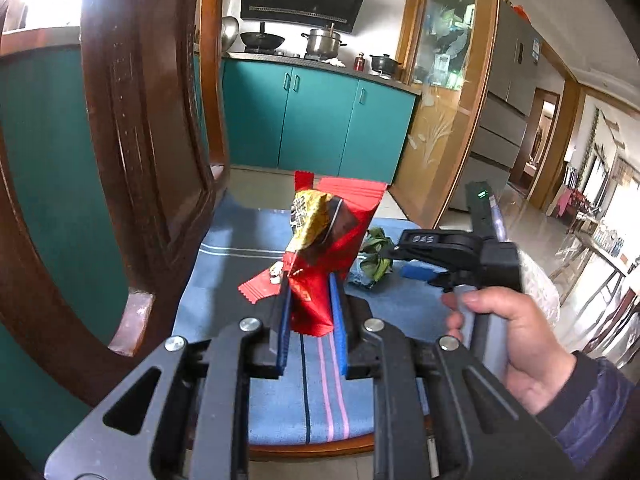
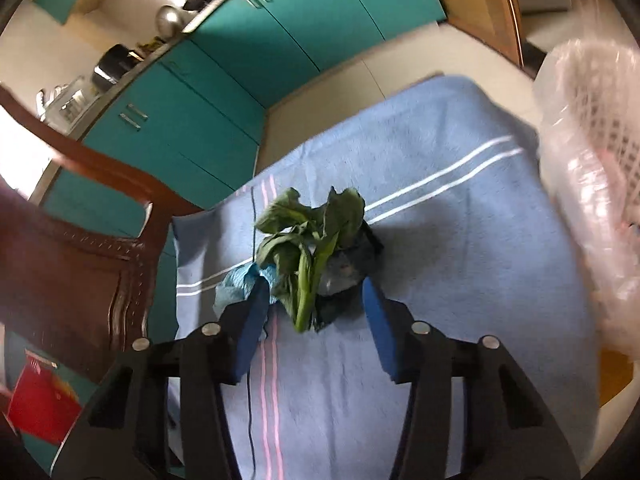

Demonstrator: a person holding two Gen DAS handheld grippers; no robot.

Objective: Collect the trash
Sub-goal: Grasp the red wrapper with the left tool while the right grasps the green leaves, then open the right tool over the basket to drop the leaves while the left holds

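Left gripper (image 1: 310, 300) is clamping a red snack wrapper (image 1: 320, 256), blue pads pressing both sides, wrapper sticking up above a blue striped towel (image 1: 280, 408) covering a wooden chair (image 1: 132, 128). Right gripper (image 2: 316, 312) is pointing down at wilted green leaves (image 2: 308, 240) lying on the towel atop dark and blue scraps; jaws are standing apart, straddling the leaf stem, pads not pressing it. Plastic-lined basket (image 2: 592, 168) is sitting just beside the towel's right edge.

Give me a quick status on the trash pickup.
Left gripper shut on red wrapper. Right gripper open around wilted greens, pads not pressing. Nothing in the way.
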